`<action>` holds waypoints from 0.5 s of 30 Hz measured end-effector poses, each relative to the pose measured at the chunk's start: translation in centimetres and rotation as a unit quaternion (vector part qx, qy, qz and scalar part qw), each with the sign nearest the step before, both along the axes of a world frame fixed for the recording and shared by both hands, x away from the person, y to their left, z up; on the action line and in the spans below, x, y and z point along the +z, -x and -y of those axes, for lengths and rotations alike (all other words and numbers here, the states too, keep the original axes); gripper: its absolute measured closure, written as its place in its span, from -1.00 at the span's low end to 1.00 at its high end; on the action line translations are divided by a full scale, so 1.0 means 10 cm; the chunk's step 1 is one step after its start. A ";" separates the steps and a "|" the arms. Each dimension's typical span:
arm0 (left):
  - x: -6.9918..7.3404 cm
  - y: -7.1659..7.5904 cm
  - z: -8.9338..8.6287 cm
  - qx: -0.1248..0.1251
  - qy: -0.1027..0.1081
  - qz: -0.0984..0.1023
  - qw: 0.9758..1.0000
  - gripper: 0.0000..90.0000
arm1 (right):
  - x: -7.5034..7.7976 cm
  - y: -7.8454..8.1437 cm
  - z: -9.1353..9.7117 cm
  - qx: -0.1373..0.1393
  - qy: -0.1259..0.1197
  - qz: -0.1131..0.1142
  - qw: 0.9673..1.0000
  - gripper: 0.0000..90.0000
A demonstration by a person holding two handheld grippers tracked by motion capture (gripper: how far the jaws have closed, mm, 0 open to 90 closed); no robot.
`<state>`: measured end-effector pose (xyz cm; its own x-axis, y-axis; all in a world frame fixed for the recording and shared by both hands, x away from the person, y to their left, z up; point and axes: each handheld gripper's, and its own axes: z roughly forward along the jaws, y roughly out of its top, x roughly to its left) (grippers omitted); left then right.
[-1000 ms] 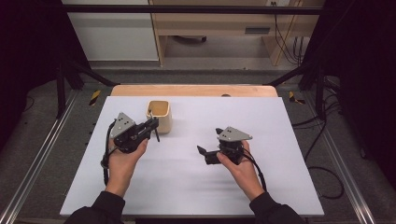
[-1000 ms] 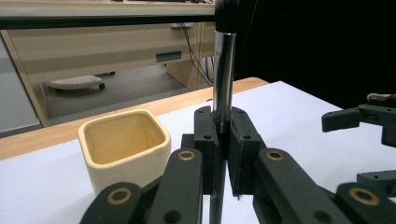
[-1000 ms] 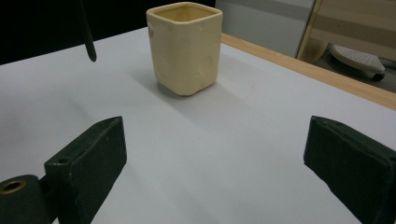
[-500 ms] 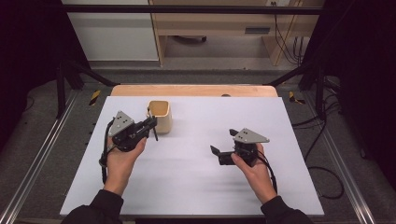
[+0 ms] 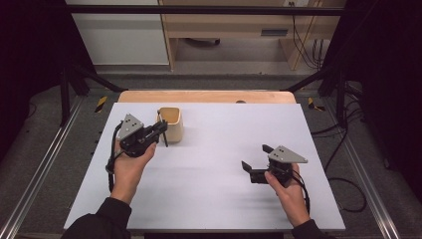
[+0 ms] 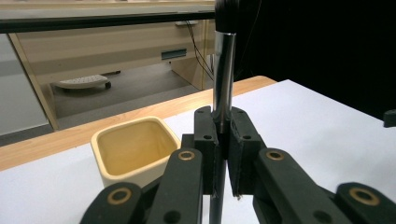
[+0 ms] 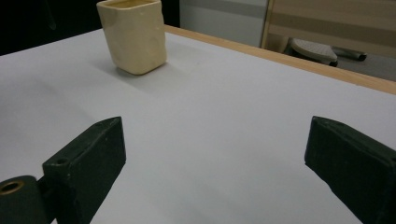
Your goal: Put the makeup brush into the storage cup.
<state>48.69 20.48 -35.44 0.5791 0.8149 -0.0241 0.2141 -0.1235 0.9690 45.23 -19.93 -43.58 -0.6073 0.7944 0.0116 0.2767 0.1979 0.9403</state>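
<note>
Brush (image 6: pixel 223 70) cut by the top edge of the left gripper view at 12 o'clock: black bristle tuft ends there, tip out of frame. Lower handle hidden between the clamped pads of the left gripper (image 6: pixel 222 140) and cut off at 6 o'clock. In the high view, too thin to make out beyond a dark line beside the cup (image 5: pixel 172 123). Cup's near wall in the left gripper view hidden at 5 o'clock behind the gripper linkage. Inside of the cup unreadable in the right gripper view, rim clipped at 12 o'clock. Right gripper (image 7: pixel 215 154) with both jaw bases cut off at 7 and 4 o'clock.
</note>
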 end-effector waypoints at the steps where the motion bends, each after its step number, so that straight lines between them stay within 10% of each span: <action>1: 0.01 -0.01 0.00 0.000 -0.004 0.000 1.000 0.86 | 0.00 0.01 0.04 -0.004 0.000 0.005 1.000 -0.88; 15: 0.12 -0.09 -0.02 0.006 0.001 0.000 1.000 0.86 | -0.13 0.19 0.48 -0.043 -0.021 0.021 0.999 -0.89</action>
